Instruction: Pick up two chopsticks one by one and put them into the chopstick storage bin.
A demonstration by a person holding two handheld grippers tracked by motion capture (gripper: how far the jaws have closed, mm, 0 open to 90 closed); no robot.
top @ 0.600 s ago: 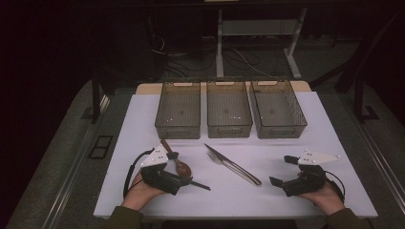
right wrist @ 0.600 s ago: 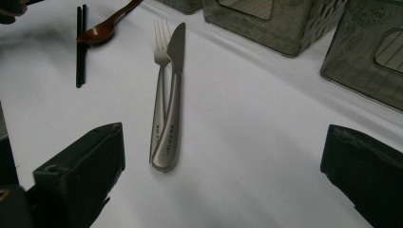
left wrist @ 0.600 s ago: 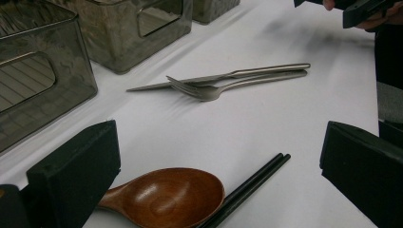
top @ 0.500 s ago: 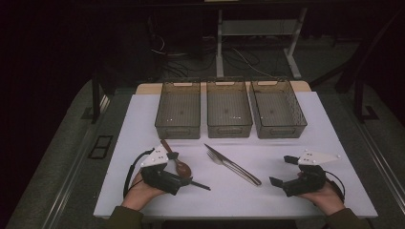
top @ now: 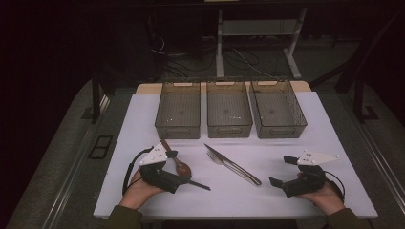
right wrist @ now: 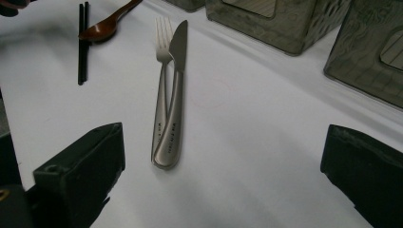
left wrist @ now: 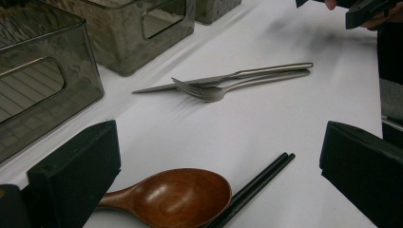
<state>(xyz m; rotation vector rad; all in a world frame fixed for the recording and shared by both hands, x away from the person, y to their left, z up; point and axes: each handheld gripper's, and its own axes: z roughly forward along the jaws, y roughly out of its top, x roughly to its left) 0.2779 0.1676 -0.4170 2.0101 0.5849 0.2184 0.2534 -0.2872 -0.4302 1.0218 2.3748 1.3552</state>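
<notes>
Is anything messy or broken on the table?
Nothing looks broken or spilled. The fork and knife lie close together, handles overlapping. The wooden spoon rests against the black chopsticks. The three bins stand in a neat row, empty.

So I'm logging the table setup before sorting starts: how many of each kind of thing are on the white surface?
Bins: 3, smoky clear plastic, side by side at the far edge
Wooden spoon: 1
Black chopsticks: 2, lying together as a pair
Metal fork: 1
Metal knife: 1
Total: 8
</notes>
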